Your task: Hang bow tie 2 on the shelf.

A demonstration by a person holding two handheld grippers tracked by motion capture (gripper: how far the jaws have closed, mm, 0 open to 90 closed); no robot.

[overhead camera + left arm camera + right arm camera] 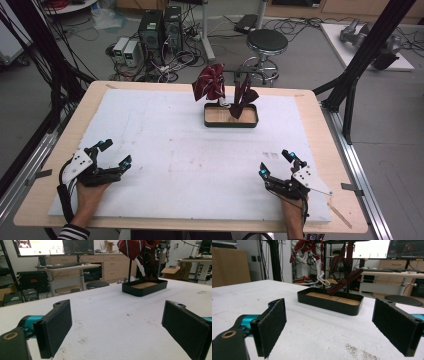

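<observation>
Left tongs: my left tongs (111, 156) rest near the bench's (310, 107) near left corner, jaws wide apart, nothing between them.
Right tongs: my right tongs (275, 162) rest near the near right corner, jaws likewise apart and empty.
Tray: one black tray (210, 121) with a wooden floor sits near the far edge, about mid-width, well apart from both tongs.
Ties: dark red striped ties (210, 82) hang from a thin black stand (235, 85) rising out of the tray; one droops into it.
High view: gives me the whole white mat (165, 145), both my hands, the stool (266, 42) and computers on the floor beyond the far edge.
Left gripper view: my pads (53, 327) up close, the tray (147, 290) beyond them, a desk with monitors behind; the ties (132, 247) are cut off at the top edge.
Right gripper view: the tray (329, 303) from its other side, its wooden slats plain, and a white strip (321, 272) dangling among the ties (342, 277).
Hard to tell: how many ties there are; they bunch together. From above I make out two clumps.
Count: two tongs, one tray, one stand, one stool.
</observation>
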